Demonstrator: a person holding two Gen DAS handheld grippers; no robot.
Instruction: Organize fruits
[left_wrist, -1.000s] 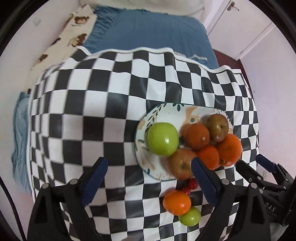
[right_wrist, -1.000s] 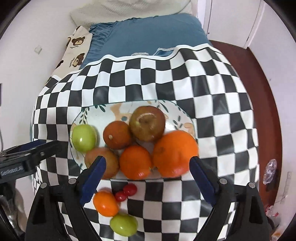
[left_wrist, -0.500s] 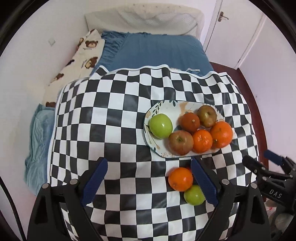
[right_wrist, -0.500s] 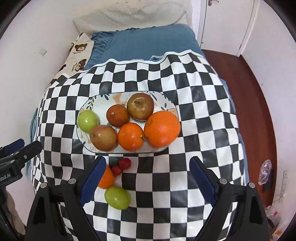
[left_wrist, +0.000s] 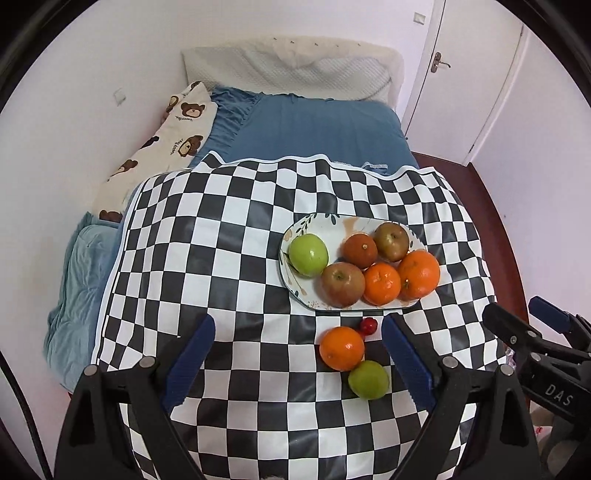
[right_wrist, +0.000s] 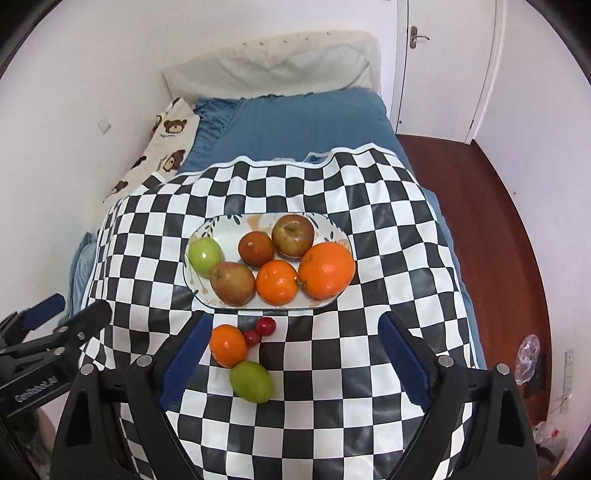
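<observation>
- We have pulled both grippers back from the plate (right_wrist: 334, 229); more of the checkered counter (left_wrist: 207, 236) shows.
- Left gripper (left_wrist: 298, 360) and right gripper (right_wrist: 290, 356): fingers wide, empty.
- Loose tangerine (right_wrist: 228, 345) and green fruit (right_wrist: 252, 381), at 6 o'clock of the plate: light, round, prone to roll; grip across the middle.

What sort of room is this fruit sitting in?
Most likely a bedroom. A bed with a blue fitted sheet and a white quilted pillow lies behind the black-and-white checkered cloth, with a teddy-bear print cushion by the wall and a white door beyond.
</observation>
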